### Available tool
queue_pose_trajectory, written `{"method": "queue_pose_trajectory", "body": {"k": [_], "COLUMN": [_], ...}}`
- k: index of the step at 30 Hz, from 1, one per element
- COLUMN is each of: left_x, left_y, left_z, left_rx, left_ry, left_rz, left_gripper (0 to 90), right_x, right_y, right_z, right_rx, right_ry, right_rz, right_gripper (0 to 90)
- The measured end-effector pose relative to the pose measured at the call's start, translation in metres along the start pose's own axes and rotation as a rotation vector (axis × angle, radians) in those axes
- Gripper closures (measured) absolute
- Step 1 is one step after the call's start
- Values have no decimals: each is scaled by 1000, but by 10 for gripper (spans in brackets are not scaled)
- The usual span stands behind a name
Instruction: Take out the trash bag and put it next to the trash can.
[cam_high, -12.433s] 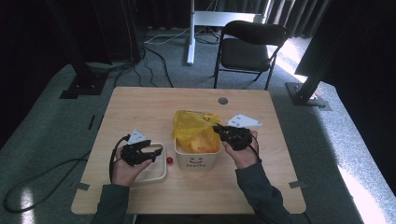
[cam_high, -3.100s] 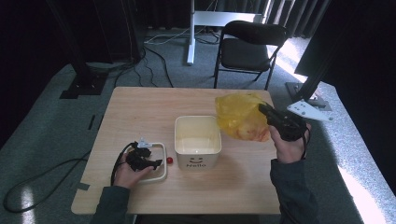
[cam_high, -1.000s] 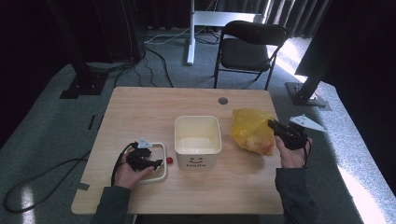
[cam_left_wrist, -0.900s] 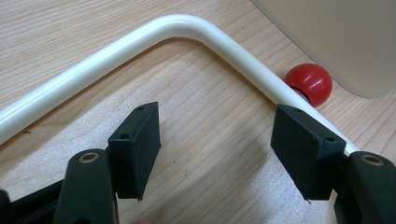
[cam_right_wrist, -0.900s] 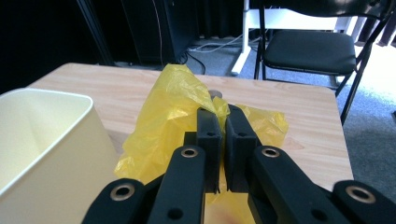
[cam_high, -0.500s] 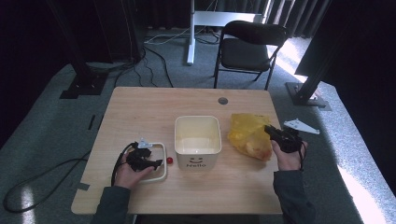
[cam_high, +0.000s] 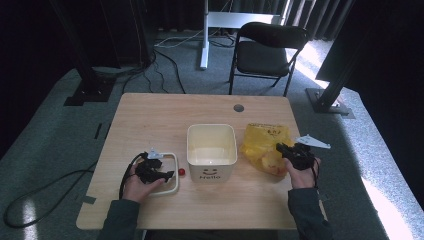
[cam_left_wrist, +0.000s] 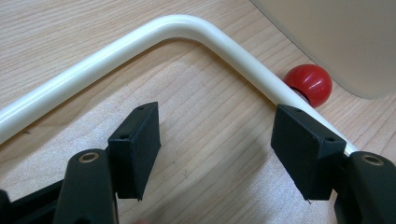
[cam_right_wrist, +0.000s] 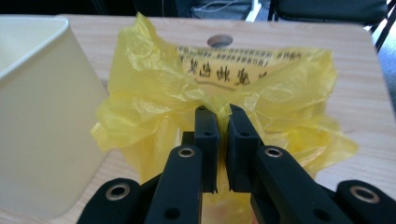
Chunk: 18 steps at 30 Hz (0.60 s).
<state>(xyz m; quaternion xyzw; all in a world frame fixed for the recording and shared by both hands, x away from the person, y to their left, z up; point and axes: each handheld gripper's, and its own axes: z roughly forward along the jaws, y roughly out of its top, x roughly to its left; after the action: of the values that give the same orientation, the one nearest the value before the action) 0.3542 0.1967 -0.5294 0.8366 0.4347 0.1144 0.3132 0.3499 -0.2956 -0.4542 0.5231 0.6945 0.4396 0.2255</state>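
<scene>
Yellow bag (cam_high: 266, 146) lay on the worktop (cam_high: 165, 115) right of the bin (cam_high: 211, 151), right tool (cam_right_wrist: 218, 122) pinching a gathered fold, probably the best hold on thin, slippery film; left tool (cam_left_wrist: 217, 140) gaped empty.

Left tool (cam_high: 150, 170): lower left of the high view, hand-held, jaws spread wide apart. Right tool (cam_high: 295, 154): lower right, hand-held, jaws nearly closed, pinching thin material. Both forearms entered from bottom edge.
</scene>
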Motion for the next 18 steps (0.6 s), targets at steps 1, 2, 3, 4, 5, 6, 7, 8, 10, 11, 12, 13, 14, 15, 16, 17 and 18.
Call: {"method": "queue_pose_trajectory", "body": {"k": [1,2,3,4,5,6,7,8,10,11,12,13,14,15,16,17,18], "left_x": [0,0,0,0,0,0,0,0,0,0,0,0,0,0,0,0,0], "left_y": [0,0,0,0,0,0,0,0,0,0,0,0,0,0,0,0,0], "left_z": [0,0,0,0,0,0,0,0,0,0,0,0,0,0,0,0,0], "left_rx": [0,-1,-1,-2,-2,-1,-1,-2,-1,-1,-1,-1,-1,0,-1,-1,-1], "left_ry": [0,-1,-1,-1,-1,-1,-1,-1,0,0,0,-1,-1,0,0,0,0], "left_rz": [0,-1,0,-1,-1,0,-1,-1,0,0,0,-1,0,0,1,0,0], "left_gripper": [337,337,337,337,337,337,337,337,337,337,337,337,337,337,337,337,337], "right_x": [1,1,1,2,2,2,2,2,3,3,3,3,3,3,3,3,3], "right_y": [-2,-4,-5,-7,-8,-9,-9,-9,-9,-10,-10,-10,-10,-11,-12,-12,-13], "right_z": [2,3,5,6,7,7,8,7,6,6,5,4,3,2,1,-1,-2], "right_rx": [8,13,19,24,28,31,32,32,33,32,32,28,24,20,18,19,19], "right_ry": [0,2,3,4,4,4,4,4,6,9,10,12,12,12,12,10,7], "right_rz": [-3,-3,-3,0,-1,-1,-2,-3,-2,-4,-7,-6,-6,-2,-1,0,1], "right_gripper": [844,844,843,842,842,840,837,833,818,802,775,743,716,685,663,639,618]}}
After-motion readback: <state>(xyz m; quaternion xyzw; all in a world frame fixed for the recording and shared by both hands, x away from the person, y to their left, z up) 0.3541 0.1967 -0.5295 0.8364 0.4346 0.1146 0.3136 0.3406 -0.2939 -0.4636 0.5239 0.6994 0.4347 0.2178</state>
